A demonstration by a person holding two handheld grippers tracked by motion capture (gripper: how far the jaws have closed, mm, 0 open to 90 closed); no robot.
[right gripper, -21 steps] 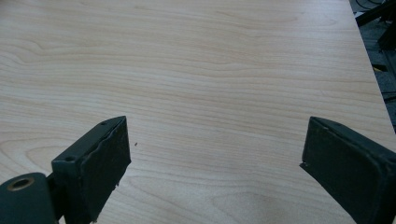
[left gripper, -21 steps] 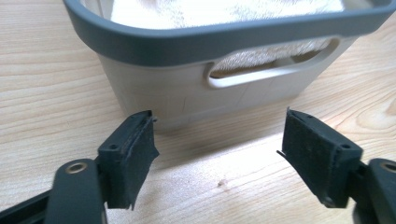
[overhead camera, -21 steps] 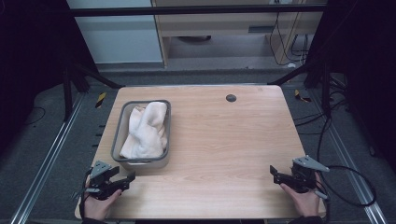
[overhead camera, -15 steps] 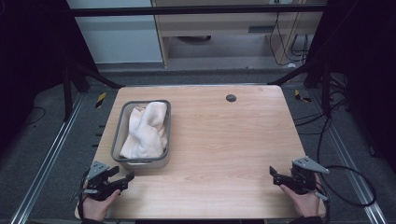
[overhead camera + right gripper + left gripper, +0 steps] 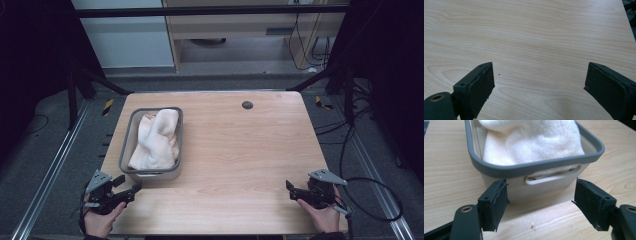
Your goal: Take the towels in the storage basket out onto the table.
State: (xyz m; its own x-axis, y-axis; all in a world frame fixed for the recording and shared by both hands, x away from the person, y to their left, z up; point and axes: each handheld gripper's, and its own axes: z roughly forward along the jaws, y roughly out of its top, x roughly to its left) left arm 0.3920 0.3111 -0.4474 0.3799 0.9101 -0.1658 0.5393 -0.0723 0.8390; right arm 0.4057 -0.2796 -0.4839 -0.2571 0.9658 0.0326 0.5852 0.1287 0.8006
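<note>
Grey-rimmed pale plastic bin [image 5: 176,145] w/ a cream terry towel [image 5: 156,140] bunched inside, sitting on the left half of the light wooden table [image 5: 240,150], near the front edge. Left gripper [image 5: 129,190] just beside its near wall, jaws spread wide, pinching nothing. In the left gripper view, aimed right at the slotted handle cutout [image 5: 552,177] w/ towel [image 5: 531,140] piled above the rim [image 5: 534,166]. Right gripper [image 5: 291,189] well apart at the front right corner, jaws also spread wide over bare wood, nothing between them.

Possible trouble imo:
- light bin, so prob slides away if nudged by a jaw tip instead of being clamped
- jaws set wider than the handle slot, so easy to close on the rim corner only and tip the bin
- towel standing proud of the rim, could snag or flop out if the bin tilts
- bin close to the table's left edge, so a sideways shove = off the table
- right side too far off to steady anything

Vs the earlier frames: left gripper shifted a bit right, closer to the bin's near wall. Right one barely moved. Bin + towel same spot
</note>
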